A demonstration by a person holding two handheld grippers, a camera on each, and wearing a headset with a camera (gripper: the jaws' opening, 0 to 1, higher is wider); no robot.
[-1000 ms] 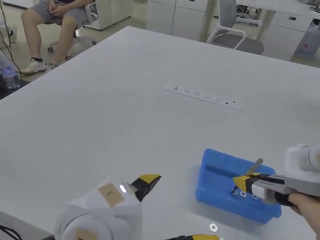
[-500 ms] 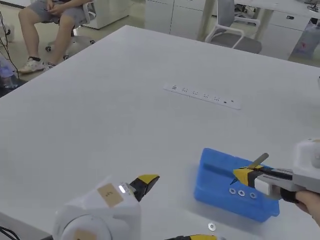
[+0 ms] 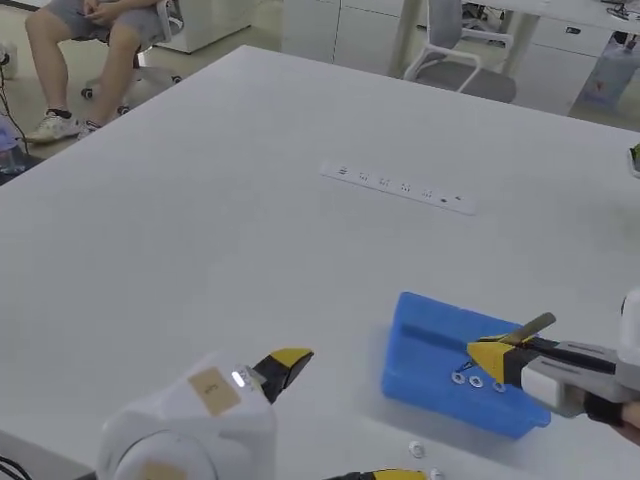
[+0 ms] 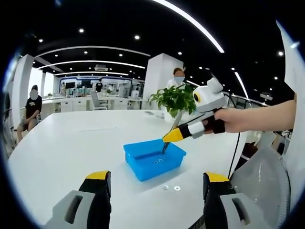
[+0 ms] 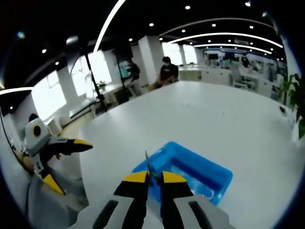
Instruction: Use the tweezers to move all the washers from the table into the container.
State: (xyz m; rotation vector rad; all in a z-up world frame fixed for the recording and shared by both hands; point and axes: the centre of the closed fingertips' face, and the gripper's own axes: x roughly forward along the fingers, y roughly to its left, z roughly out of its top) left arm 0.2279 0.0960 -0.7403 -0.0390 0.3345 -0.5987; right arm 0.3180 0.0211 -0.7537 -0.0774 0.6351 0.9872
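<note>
The blue container (image 3: 430,335) sits on the white table (image 3: 250,230) with three washers (image 3: 472,379) in it. My right gripper (image 3: 483,352) hovers over the container's right part, shut on the thin metal tweezers (image 3: 535,324), whose tips point down into it. In the right gripper view the tweezers (image 5: 148,164) stick out between the yellow jaws (image 5: 155,177) above the container (image 5: 200,174). My left gripper (image 3: 345,420) is open and holds nothing, near the front edge. Two washers (image 4: 171,188) lie on the table just in front of the container (image 4: 138,167); one washer (image 3: 417,449) appears in the head view.
A flush power strip (image 3: 400,187) runs across the table's middle. A person sits on a chair (image 3: 80,20) beyond the far left corner, and an office chair (image 3: 460,60) stands behind the table. A potted plant (image 4: 176,100) stands past the right gripper (image 4: 174,135).
My right gripper has lifted the tweezers a little and drawn back to the right over the container. The left gripper has stayed put; the head camera has shifted slightly.
</note>
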